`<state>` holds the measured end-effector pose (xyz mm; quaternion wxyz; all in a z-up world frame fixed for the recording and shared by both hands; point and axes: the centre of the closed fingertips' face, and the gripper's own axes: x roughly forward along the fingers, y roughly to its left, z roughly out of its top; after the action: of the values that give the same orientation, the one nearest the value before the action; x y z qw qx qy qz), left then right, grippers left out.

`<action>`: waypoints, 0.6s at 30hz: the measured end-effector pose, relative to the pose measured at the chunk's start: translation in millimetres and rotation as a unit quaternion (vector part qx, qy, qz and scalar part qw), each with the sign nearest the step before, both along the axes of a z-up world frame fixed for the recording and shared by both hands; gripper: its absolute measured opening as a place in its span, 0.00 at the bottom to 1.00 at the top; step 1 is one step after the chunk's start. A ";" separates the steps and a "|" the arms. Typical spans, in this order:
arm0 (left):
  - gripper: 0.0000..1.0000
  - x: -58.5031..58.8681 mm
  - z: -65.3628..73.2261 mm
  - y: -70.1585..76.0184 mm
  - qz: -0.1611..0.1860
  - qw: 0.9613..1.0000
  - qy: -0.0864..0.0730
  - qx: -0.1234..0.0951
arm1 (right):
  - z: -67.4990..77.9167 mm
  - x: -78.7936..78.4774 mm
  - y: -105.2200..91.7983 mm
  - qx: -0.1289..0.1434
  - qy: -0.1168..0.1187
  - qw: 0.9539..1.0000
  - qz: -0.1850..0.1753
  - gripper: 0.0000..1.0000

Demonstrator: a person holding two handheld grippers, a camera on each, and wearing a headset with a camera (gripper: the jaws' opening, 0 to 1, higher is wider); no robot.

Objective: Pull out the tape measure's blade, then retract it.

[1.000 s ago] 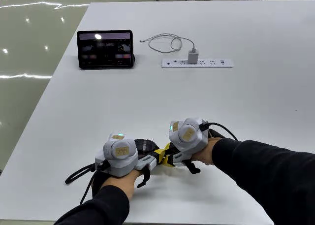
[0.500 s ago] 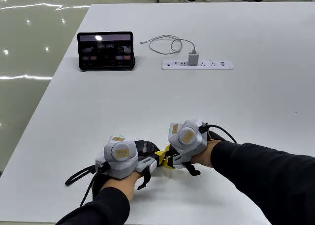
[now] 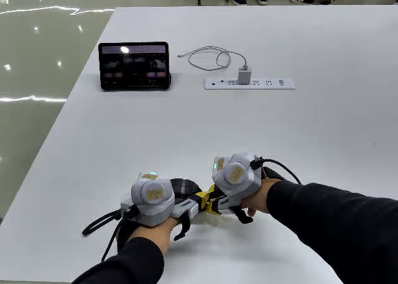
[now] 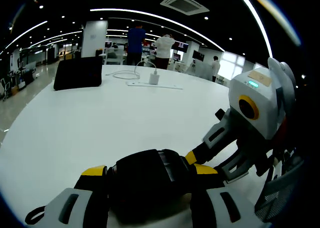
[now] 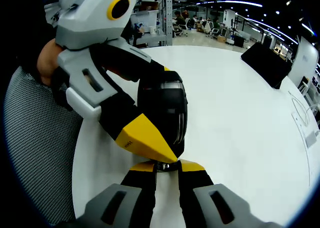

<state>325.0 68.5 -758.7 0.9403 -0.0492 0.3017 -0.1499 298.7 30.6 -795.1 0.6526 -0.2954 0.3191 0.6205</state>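
Black rounded plastic tape measure point(image 3: 185, 187), lower centre of head view, resting on white desk point(image 3: 186, 135). Ribbed dark side faces outward. Metal blade hook point(image 5: 167, 166) sits close against the case.

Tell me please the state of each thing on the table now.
tape measure, blade not pulled out
blade tip, at the case mouth
left gripper, shut on tape measure
right gripper, shut on blade tip
tablet, propped up, screen lit
charger, plugged into power strip

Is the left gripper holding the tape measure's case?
Yes, the left gripper clamps the black tape measure between its yellow-tipped jaws.
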 end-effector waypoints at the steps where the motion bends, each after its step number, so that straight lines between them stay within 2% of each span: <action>1: 0.62 -0.1 0.1 0.0 0.000 1.000 0.000 0.000 | 0.2 -0.1 -0.1 0.001 -0.002 1.000 -0.001 0.12; 5: 0.62 -0.7 0.2 -0.2 0.000 1.000 0.000 0.000 | 2.7 1.4 -1.9 0.004 -0.006 1.000 -0.010 0.15; 9: 0.63 -1.0 0.4 -0.3 -0.002 1.000 -0.001 0.001 | 9.3 1.1 -4.3 0.019 -0.009 1.000 -0.018 0.22; 13: 0.63 -0.3 0.3 -0.6 -0.001 1.000 -0.002 -0.001 | 12.2 0.6 -9.2 0.018 -0.015 0.999 -0.022 0.34; 16: 0.64 -1.6 -1.2 -0.6 -0.007 1.000 0.008 -0.007 | 14.2 -1.3 -12.7 0.019 -0.007 0.999 -0.031 0.46; 18: 0.64 -3.0 -2.0 -1.2 -0.011 1.000 0.012 -0.007 | 17.1 -2.7 -13.0 0.023 -0.006 0.999 -0.034 0.51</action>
<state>322.0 67.3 -760.6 0.9346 -0.0546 0.3121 -0.1618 296.0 17.6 -778.0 0.6819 -0.2728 0.3105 0.6035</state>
